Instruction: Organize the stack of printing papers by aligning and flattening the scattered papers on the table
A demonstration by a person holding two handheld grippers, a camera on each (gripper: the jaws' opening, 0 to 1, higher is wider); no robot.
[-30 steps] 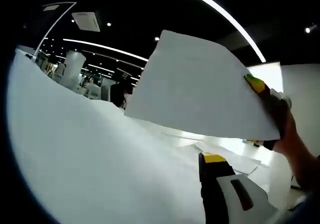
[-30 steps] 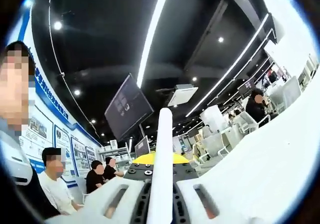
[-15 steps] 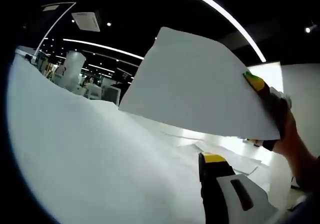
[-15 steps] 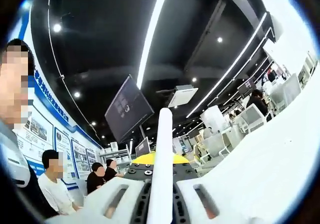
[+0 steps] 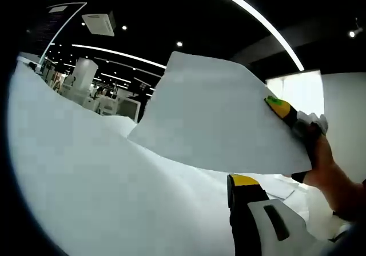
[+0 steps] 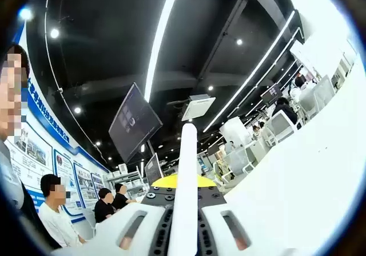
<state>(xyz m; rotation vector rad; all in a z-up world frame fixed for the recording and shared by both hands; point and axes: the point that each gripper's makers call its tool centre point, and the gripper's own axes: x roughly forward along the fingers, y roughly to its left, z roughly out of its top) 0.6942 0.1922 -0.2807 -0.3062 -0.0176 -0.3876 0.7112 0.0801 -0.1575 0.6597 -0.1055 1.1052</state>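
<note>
While the right gripper (image 6: 184,196) points up toward the ceiling, its two jaws are pressed together on a sheet of paper (image 6: 186,176), seen edge-on as a white band rising between them. From the left gripper view that same sheet (image 5: 220,122) hangs broadside in the air, tilted, one corner up near the ceiling lights, with the right gripper (image 5: 281,108) pinching its far edge at the yellow-green tip and a hand (image 5: 320,162) behind it. Below it lies a broad white surface (image 5: 86,187) — I cannot tell whether it is table top or more paper — and farther off, under the raised sheet, a few loose papers (image 5: 286,187) lie scattered flat.

Of the left gripper (image 5: 251,210), one yellow-tipped jaw shows at the bottom of its own view; whether its jaws are apart or together I cannot tell. A dark screen (image 6: 132,122) hangs from the ceiling, and seated people (image 6: 54,210) sit by a blue-and-white wall (image 6: 46,147).
</note>
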